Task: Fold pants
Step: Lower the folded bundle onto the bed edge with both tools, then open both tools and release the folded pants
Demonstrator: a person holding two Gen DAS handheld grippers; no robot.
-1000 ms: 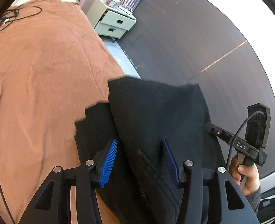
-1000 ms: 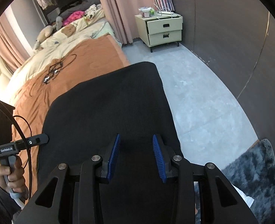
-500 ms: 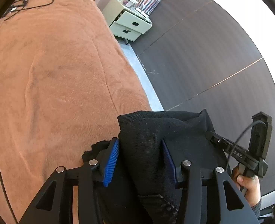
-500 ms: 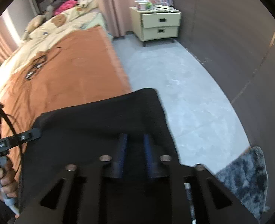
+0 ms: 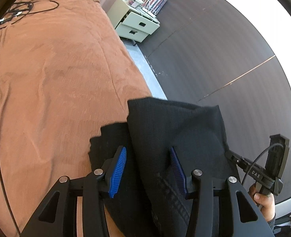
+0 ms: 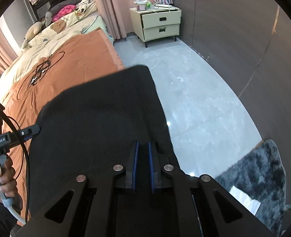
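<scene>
A wide bed (image 5: 46,90) under a rust-brown blanket (image 6: 80,59) fills most of the room and serves as the folding surface. Black pants (image 5: 175,130) lie at its near corner by the floor, partly doubled over, probably so a fold can be laid flat. The right gripper (image 6: 142,162) has its blue fingers (image 6: 135,158) closed tight on the cloth's near edge, apparently to carry that edge. The left gripper (image 5: 148,169) straddles a raised fold, its fingers (image 5: 117,169) about half apart; whether they pinch it is unclear. Only the right camera shows the pillows, the stuffed toys and a grey rug (image 6: 260,177); the left camera shows the lower layer of pants. Both show a pale nightstand (image 6: 159,23) and a tangled black cable (image 5: 17,11).
</scene>
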